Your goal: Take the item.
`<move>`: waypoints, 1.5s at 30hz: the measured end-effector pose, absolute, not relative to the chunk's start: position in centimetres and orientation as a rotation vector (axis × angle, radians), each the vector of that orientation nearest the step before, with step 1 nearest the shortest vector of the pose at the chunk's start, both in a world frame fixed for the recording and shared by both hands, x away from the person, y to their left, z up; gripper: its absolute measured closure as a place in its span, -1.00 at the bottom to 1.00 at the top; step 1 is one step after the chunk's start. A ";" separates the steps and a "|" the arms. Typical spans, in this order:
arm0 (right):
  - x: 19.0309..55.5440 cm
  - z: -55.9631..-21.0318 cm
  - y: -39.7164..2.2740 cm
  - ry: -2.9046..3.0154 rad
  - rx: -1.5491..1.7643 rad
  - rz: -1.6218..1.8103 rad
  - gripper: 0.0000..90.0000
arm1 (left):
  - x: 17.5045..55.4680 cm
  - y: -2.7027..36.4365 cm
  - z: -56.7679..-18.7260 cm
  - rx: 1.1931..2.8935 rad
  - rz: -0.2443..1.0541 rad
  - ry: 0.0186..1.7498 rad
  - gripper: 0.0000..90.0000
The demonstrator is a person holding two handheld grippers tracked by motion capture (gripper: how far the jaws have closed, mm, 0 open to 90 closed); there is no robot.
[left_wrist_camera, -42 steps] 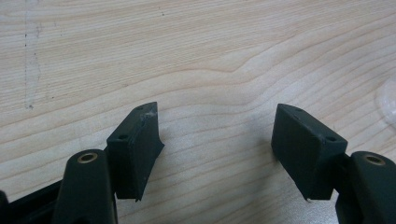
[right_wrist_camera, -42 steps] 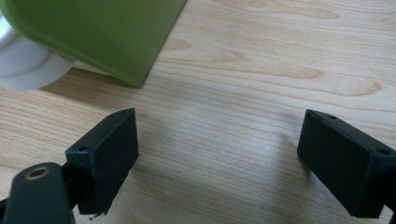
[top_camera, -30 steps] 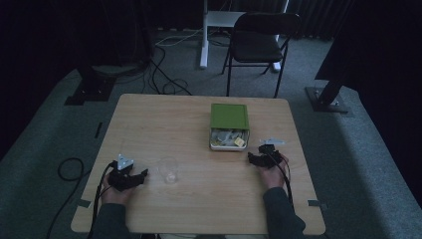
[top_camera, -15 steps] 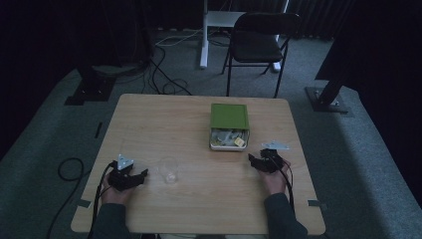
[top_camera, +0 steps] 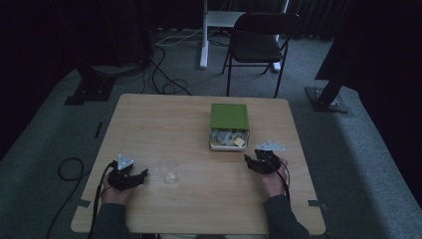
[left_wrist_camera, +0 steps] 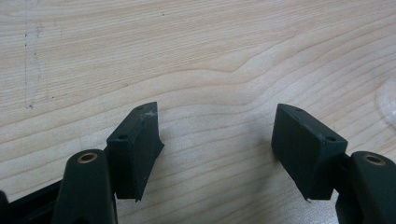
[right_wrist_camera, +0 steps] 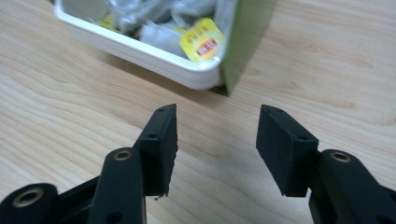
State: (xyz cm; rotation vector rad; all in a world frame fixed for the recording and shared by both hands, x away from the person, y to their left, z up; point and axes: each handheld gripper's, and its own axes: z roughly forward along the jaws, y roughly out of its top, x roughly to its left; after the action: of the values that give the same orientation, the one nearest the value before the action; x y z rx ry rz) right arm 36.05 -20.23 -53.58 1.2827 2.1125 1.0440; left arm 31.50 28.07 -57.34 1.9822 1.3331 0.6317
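My right jaws (right_wrist_camera: 215, 149) stood partly spread with nothing but bare bench (right_wrist_camera: 70, 116) between them; they had just been closing, and no thing lay in the gap. Just ahead of them and a little to their left sat the tin (right_wrist_camera: 154, 53), its white rim near my tips but not touching, with a yellow sachet (right_wrist_camera: 202, 41) lying against the near corner among other pale wrapped sachets that were too blurred to tell apart. The green lid (right_wrist_camera: 245, 32) stood tilted against the tin's far side, ahead of my right-hand pad. From the high view, my right jaws (top_camera: 249, 162) hung near the tin (top_camera: 228, 144), apart from it, with the lid (top_camera: 229, 115) lying beyond the open part. My left jaws (left_wrist_camera: 217, 140) were spread wide over bare bench (left_wrist_camera: 140, 46), holding nothing, the wood grain plain between the pads. At the right edge of the left gripper view a faint clear curve showed, which was the cup (left_wrist_camera: 387, 102), off to the right of my left jaws and not touching them. In the high view the cup (top_camera: 169, 170) stood upright just beside my left jaws (top_camera: 142, 175), between my two hands but much closer to the left. The two pairs of jaws were well apart, each near the front edge of the bench (top_camera: 159, 119).
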 end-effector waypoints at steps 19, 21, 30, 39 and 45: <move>36.2 -52.1 -17.7 2.167 1.147 1.105 0.16 | 31.5 28.1 -57.3 1.982 0.632 1.333 -0.26; 36.3 -51.9 -17.4 2.169 1.133 1.107 0.15 | 31.5 28.1 -57.3 1.982 0.632 1.333 -0.25; 37.0 -51.5 -16.2 2.174 1.108 1.113 0.15 | 31.5 28.1 -57.3 1.981 0.632 1.333 -0.25; 38.1 -51.9 -15.4 2.175 1.094 1.108 0.10 | 31.5 28.1 -57.3 1.981 0.631 1.333 -0.25; 38.8 -52.3 -15.2 2.183 1.099 1.101 0.07 | 31.5 28.1 -57.3 1.982 0.632 1.333 -0.25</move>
State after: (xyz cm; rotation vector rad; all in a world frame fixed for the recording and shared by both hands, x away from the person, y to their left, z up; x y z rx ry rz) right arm 38.80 -15.18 -52.26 1.0992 2.1830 1.1007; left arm 31.49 28.06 -57.34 1.9816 1.3335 0.6315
